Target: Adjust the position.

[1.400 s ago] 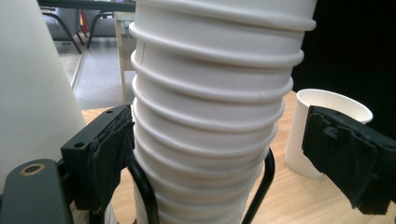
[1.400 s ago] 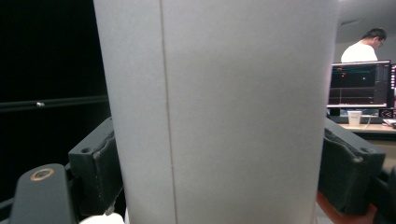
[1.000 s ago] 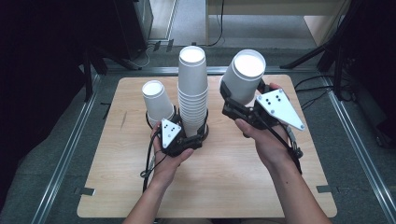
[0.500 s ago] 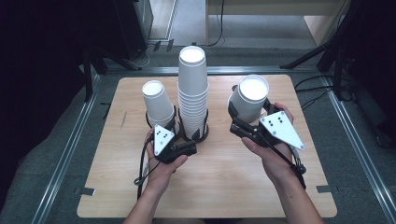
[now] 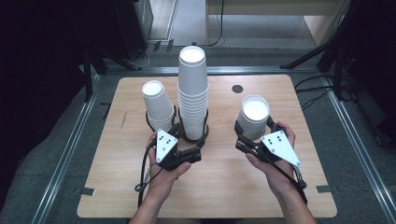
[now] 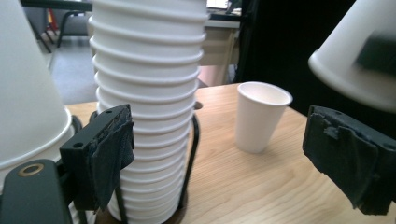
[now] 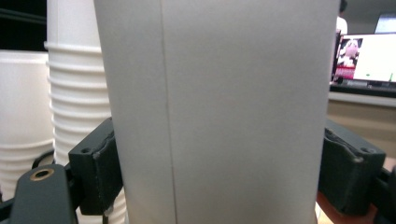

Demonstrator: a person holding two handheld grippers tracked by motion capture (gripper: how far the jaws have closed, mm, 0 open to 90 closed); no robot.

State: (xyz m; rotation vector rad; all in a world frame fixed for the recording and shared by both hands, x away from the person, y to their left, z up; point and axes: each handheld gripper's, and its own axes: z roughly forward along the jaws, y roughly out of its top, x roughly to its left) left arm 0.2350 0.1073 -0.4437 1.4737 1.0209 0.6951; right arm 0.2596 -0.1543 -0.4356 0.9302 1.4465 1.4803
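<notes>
My right gripper (image 5: pixel 252 136) is shut on a single white paper cup (image 5: pixel 255 116), held mouth up low over the right half of the wooden table (image 5: pixel 219 191). Close up, its pads press both sides of the cup (image 7: pixel 224 93). I cannot tell whether the cup touches the wood. A tall stack of upturned cups (image 5: pixel 192 93) stands at the centre, with a shorter stack (image 5: pixel 158 105) to its left. My left gripper (image 5: pixel 196 148) sits open by the tall stack's base, nothing between its pads (image 6: pixel 109 154). In the left gripper view a lone cup (image 6: pixel 259 116) stands upright beyond the stack (image 6: pixel 147 93).
Black wire holders (image 5: pixel 204 136) ring both stack bases. A dark round hole (image 5: pixel 237 88) lies in the far right of the table. A cable (image 5: pixel 144 179) trails from the left gripper toward the near edge. Metal rails (image 5: pixel 65 154) run along the floor on both sides.
My right gripper has come down with the cup from stack-top height to just over the table, and the cup has turned upright. The left gripper has drawn back a little toward the near edge.
</notes>
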